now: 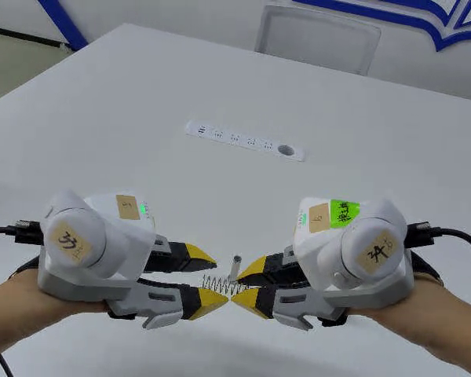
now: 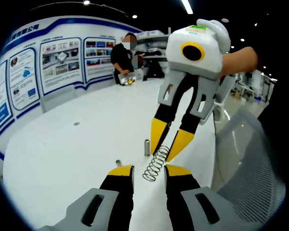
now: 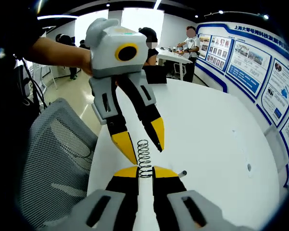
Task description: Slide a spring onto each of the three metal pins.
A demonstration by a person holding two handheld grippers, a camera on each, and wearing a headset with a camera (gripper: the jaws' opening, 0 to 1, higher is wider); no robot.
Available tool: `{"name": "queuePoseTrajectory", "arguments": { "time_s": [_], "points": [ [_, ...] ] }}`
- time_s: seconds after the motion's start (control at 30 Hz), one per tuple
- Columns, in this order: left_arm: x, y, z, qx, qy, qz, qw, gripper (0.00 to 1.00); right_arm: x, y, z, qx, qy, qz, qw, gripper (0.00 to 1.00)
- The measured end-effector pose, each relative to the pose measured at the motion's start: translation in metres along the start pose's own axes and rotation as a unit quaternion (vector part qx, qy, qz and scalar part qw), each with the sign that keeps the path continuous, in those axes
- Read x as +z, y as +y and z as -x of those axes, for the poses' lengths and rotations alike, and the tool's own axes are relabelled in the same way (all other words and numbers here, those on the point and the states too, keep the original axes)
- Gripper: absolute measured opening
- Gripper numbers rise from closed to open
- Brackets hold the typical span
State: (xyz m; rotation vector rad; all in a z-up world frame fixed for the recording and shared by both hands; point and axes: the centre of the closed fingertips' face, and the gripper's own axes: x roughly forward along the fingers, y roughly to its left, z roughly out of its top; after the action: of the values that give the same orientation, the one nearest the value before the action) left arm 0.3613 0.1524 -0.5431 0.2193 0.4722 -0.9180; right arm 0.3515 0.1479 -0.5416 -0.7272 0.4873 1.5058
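Note:
A small coiled metal spring lies level just above the white table, between two yellow-tipped grippers that face each other. My right gripper is shut on the spring's right end; in the right gripper view the spring rises from its nearly closed jaws. My left gripper is open, its fingers either side of the spring's other end without pinching it. One short metal pin stands upright just behind the spring. The left gripper view has that pin and a second pin near my left finger.
A white power strip lies mid-table, beyond the grippers. A grey chair stands at the far edge, and a mesh chair sits by the near edge. People stand at a far table.

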Motion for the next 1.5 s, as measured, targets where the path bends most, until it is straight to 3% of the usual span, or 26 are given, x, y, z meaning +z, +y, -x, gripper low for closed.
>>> {"name": "queuePoseTrajectory", "arguments": {
  "time_s": [0.17, 0.3, 0.43, 0.57, 0.83, 1.17, 1.5],
  "points": [
    [-0.001, -0.008, 0.002, -0.018, 0.003, -0.007, 0.9998, 0.16, 0.003, 0.004, 0.001, 0.007, 0.002, 0.018, 0.9998, 0.11],
    [-0.002, -0.012, 0.001, -0.026, 0.013, -0.019, 0.9994, 0.14, 0.002, 0.006, 0.002, 0.013, 0.006, 0.03, 0.9994, 0.11],
    [-0.002, -0.018, 0.001, -0.045, 0.024, -0.051, 0.9974, 0.11, 0.002, 0.009, 0.005, 0.02, 0.008, 0.045, 0.9988, 0.11],
    [0.002, -0.018, 0.001, -0.046, 0.024, -0.082, 0.9953, 0.1, 0.003, 0.008, 0.008, 0.014, 0.008, 0.061, 0.998, 0.11],
    [0.009, -0.015, 0.001, -0.044, 0.01, -0.083, 0.9956, 0.1, 0.005, 0.001, 0.016, 0.003, -0.012, 0.051, 0.9986, 0.12],
    [0.011, -0.02, 0.005, -0.049, 0.002, -0.083, 0.9954, 0.1, 0.001, 0.001, 0.013, 0.015, -0.014, 0.039, 0.999, 0.15],
    [0.009, -0.017, 0.009, -0.042, 0.006, -0.083, 0.9956, 0.1, 0.02, 0.006, 0.02, 0.039, -0.062, 0.02, 0.9971, 0.11]
  ]
}}
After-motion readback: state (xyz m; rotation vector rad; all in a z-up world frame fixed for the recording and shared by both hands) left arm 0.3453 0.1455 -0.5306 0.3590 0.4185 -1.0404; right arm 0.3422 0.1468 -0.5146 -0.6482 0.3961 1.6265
